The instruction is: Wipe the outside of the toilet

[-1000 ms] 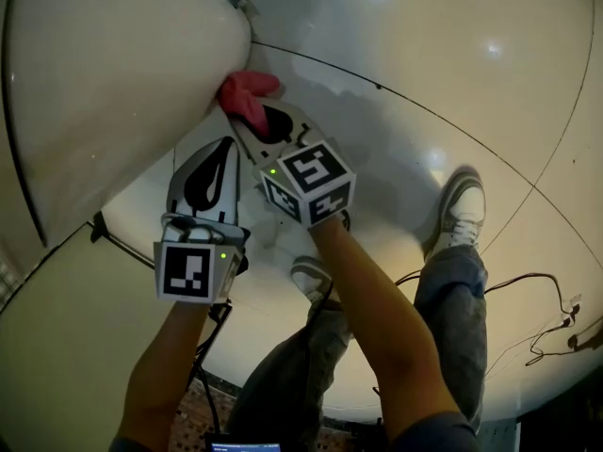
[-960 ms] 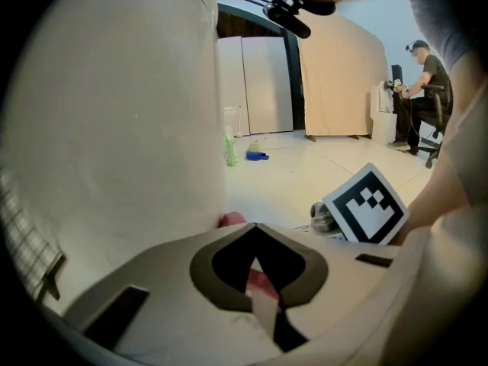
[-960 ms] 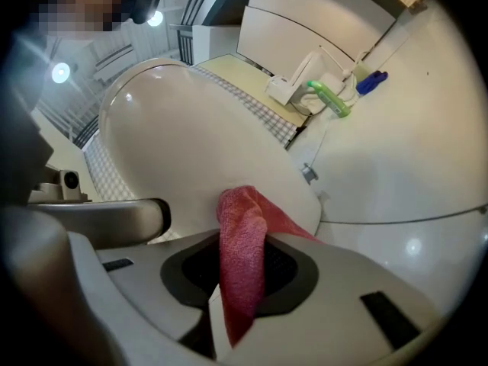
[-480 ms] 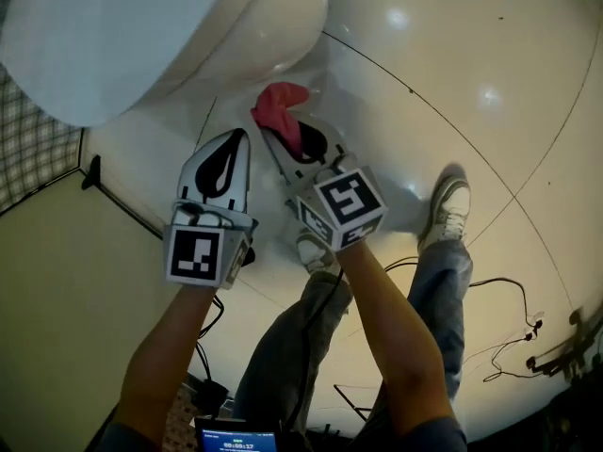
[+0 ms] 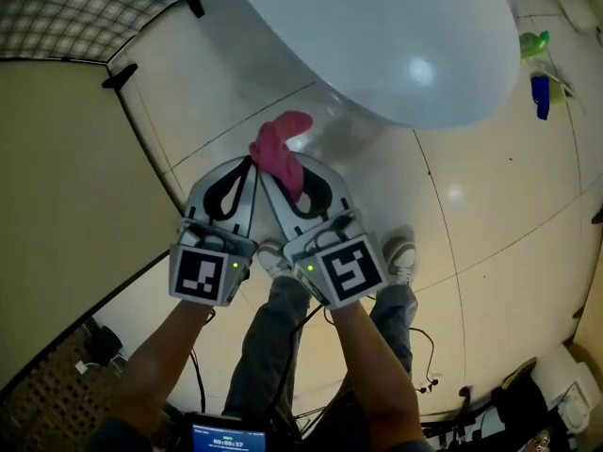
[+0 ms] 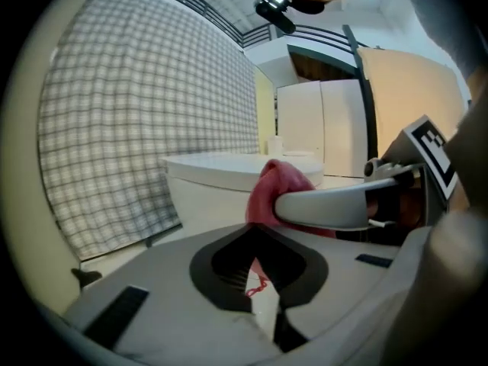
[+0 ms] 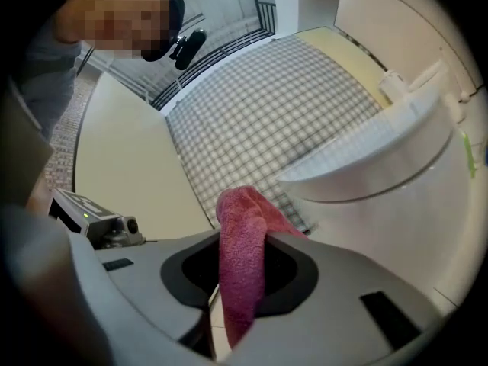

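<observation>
toilet (image 5: 396,36): cropped at top | cloth (image 5: 282,141): tail hidden inside right gripper (image 5: 294,186)

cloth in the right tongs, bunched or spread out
Bunched: the cloth hangs as a narrow roll pinched between the right tongs, not spread flat.

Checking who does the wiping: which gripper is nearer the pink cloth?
Right. The right gripper is shut on the pink cloth; the left gripper sits just beside it, shut and empty.

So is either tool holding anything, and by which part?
Right tool grips the pink cloth around its bunched middle, one end poking past the tips. Left tool: shut, empty.
</observation>
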The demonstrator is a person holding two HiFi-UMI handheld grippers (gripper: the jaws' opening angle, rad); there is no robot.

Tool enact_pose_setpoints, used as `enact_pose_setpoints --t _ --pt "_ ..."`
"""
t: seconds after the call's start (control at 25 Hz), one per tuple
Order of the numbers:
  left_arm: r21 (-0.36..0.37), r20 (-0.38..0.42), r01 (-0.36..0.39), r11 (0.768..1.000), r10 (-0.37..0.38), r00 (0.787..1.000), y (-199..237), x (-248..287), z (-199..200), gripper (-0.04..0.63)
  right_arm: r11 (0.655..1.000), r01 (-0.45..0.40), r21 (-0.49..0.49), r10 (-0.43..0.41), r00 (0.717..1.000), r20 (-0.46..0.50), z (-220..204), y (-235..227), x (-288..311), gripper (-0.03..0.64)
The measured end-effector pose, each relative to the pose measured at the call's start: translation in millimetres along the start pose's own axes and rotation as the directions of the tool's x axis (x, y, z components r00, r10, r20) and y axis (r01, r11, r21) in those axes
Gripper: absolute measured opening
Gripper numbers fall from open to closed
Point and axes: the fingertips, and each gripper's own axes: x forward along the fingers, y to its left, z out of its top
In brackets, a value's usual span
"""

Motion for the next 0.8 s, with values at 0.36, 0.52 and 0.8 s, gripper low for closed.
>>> enact_pose_setpoints --t 0.36,0.52,0.8 --pt "-0.207 0.035 -0.190 0.960 0.201 0.979 133 -80 -21 0.012 0.994 -0.096 -0.045 0.091 0.990 -0.104 -35 103 104 0.084" --pt "-0.248 0.047 -0.215 0.945 0.233 0.971 191 -94 -10 0.012 0.997 -0.055 -0.060 0.050 0.995 -0.087 -24 128 158 0.084" --pt "-0.220 0.087 -0.211 0.952 0.234 0.968 266 -34 29 0.012 0.993 0.004 -0.118 -0.005 1.000 -0.004 20 82 252 0.084"
